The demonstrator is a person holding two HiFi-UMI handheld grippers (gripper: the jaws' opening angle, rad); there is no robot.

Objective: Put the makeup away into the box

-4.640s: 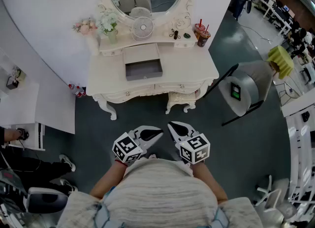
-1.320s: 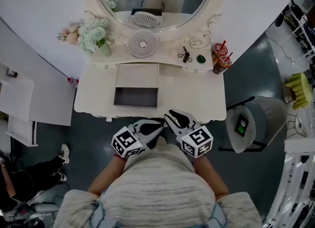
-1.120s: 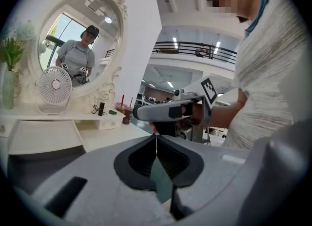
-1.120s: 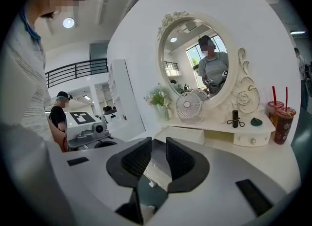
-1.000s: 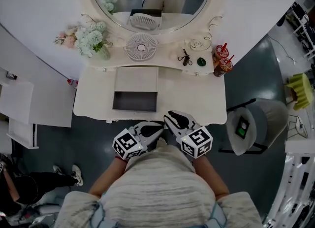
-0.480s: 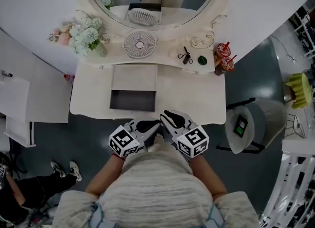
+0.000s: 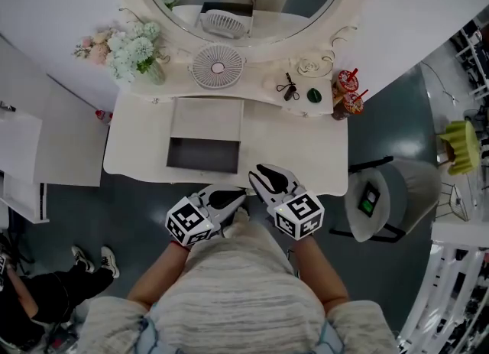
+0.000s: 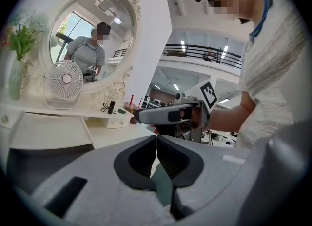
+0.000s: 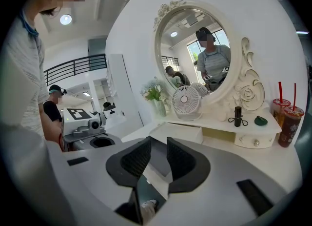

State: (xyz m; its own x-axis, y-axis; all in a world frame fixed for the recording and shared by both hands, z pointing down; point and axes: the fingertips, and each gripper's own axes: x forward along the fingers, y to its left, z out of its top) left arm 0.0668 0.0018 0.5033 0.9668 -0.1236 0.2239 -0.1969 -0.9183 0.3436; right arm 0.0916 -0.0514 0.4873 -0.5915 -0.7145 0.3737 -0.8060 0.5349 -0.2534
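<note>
The makeup sits on the raised shelf [image 7: 256, 91] at the back of the table [image 7: 286, 146], well apart from both tongs. It is a small black tube [image 7: 288, 87] standing upright, and just beside it to the right lies a flat dark green piece [image 7: 313, 95]. The open box [image 7: 204, 154] lies on the table between the shelf and the tongs, left of the makeup, its grey inside bare.

The left gripper [image 7: 238, 196] hangs over the table's front edge with its jaws pressed together and nothing between them. The right gripper [image 7: 260, 173] points across the table; its jaws have just been opening slightly and stand a little apart, empty.

Both pieces are too small to tell what kind of makeup they are. A thin black loop lies at the tube's foot. In the right gripper view the jaws cover part of the box. Two red cups [image 7: 348, 92] stand at the shelf's right end, close to the green piece.
</note>
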